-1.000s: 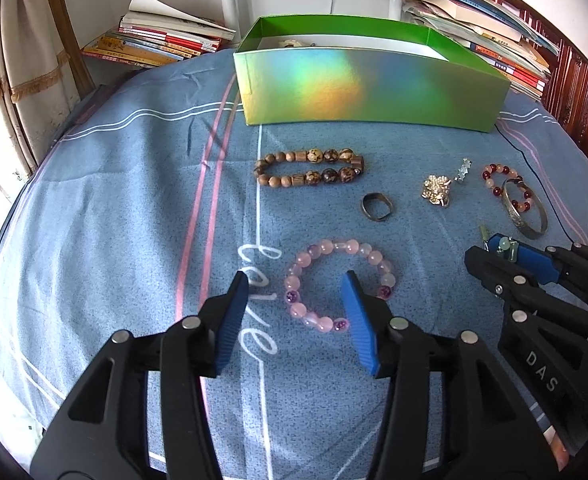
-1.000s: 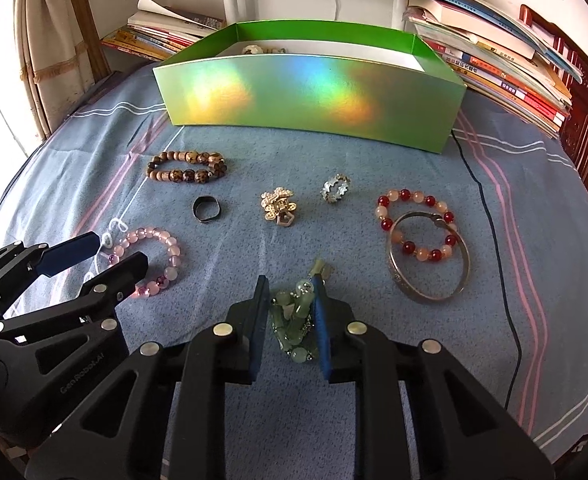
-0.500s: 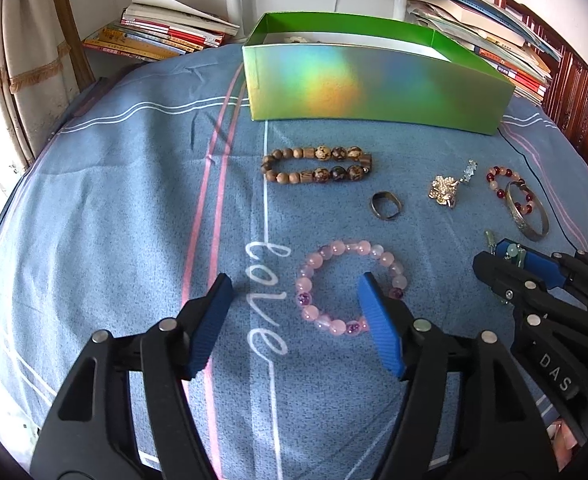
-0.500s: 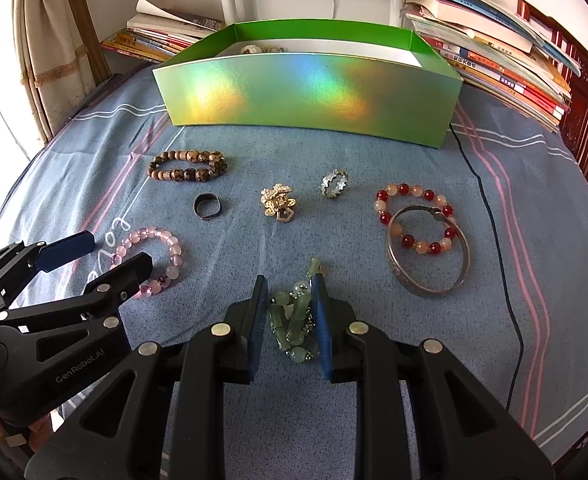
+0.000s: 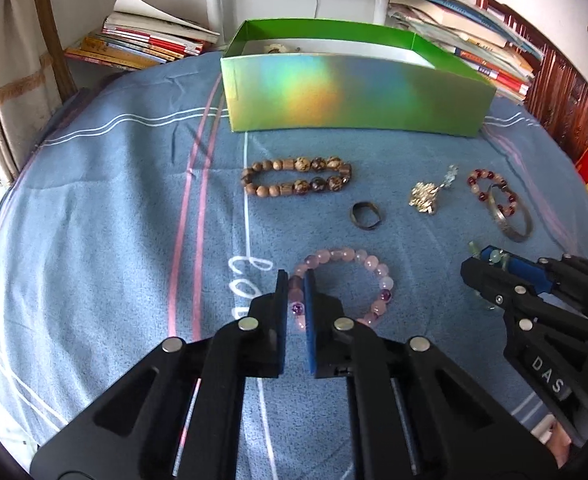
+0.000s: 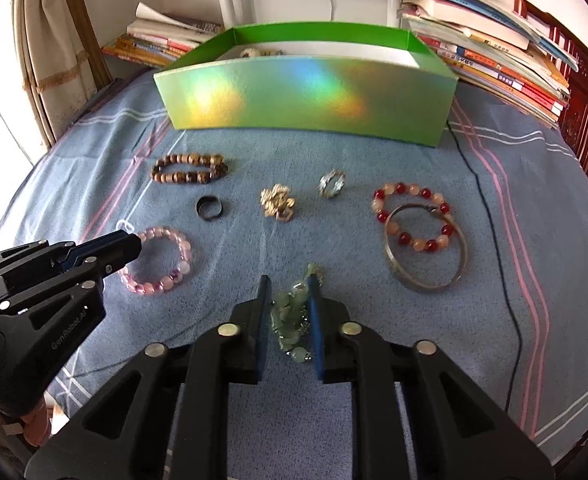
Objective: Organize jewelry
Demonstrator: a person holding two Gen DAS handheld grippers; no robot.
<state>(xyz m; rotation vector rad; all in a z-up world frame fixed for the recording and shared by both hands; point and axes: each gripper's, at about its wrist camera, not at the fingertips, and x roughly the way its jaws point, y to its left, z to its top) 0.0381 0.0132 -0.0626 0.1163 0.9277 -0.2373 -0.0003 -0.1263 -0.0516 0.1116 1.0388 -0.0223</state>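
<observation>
My left gripper (image 5: 294, 280) had just closed on the pink bracelet (image 5: 367, 264); my right gripper (image 6: 290, 284) pinched the green beads (image 6: 290, 312).

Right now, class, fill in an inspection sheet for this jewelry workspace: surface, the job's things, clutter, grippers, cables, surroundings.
Surface: blue striped cloth, a little creased.
Job's things: green box at the back, open, with something pale inside; wooden bead bracelet, dark ring, gold brooch, silver ring and red bead bracelet overlapping a metal bangle lie loose on the cloth.
Clutter: nothing seen.
Grippers: left gripper has just closed on the pink bead bracelet; right gripper has just closed on the green bead piece.
Cables: thin black cable across the cloth's right side.
Surroundings: book stacks, curtain.
</observation>
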